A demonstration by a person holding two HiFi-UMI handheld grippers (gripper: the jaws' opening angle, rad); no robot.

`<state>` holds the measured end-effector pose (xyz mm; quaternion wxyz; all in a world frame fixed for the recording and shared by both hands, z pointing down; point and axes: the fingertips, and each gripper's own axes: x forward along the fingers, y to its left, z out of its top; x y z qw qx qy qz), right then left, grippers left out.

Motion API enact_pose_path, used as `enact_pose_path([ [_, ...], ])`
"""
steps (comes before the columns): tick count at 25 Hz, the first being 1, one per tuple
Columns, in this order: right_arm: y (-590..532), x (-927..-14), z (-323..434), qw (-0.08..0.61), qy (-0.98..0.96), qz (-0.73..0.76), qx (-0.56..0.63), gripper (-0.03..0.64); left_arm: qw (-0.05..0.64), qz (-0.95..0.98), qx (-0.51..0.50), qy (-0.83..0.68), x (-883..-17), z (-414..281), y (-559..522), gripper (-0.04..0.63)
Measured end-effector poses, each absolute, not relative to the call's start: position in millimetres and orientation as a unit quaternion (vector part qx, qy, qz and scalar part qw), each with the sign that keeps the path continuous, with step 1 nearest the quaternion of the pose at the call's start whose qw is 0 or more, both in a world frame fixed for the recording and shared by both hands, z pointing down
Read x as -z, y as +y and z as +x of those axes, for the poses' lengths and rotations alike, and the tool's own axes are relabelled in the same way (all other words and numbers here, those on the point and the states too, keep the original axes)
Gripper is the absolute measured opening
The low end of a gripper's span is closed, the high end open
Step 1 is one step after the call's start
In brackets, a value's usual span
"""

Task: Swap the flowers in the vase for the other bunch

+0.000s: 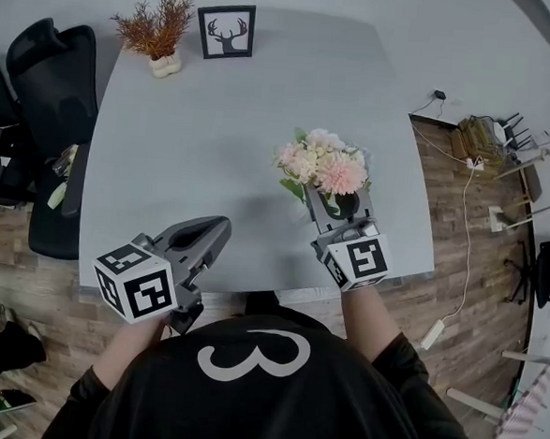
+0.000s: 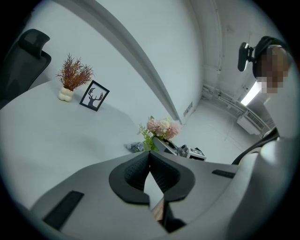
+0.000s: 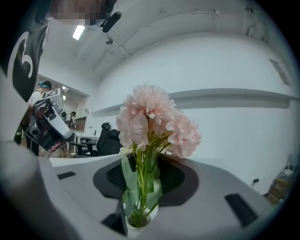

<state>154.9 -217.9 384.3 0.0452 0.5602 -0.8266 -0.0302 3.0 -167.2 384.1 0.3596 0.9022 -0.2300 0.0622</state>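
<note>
- Right gripper view is showing the pink flower bunch [image 3: 157,119] standing upright between the right tongs [image 3: 146,171], whose pads are sitting apart, not pressing the stems.
- Stems are running straight down into the small vase [image 3: 136,232] just below them.
- Left tongs [image 2: 149,155] are hanging closed and empty, well apart from the bunch.

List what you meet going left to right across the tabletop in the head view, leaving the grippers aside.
First the dried reddish plant in its white pot, then the framed deer picture, then the pink flower bunch.
</note>
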Motion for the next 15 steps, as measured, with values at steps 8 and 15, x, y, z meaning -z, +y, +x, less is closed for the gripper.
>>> enact_pose_path([
  [8, -206, -378, 156, 0.019, -0.827, 0.561, -0.011, 0.235, 0.351, 0.908, -0.067, -0.218, -375, -2, -149, 0.011],
  [15, -192, -373, 161, 0.052, -0.808, 0.587, -0.024, 0.345, 0.336, 0.916, -0.066, -0.207, -364, -10, -134, 0.011],
])
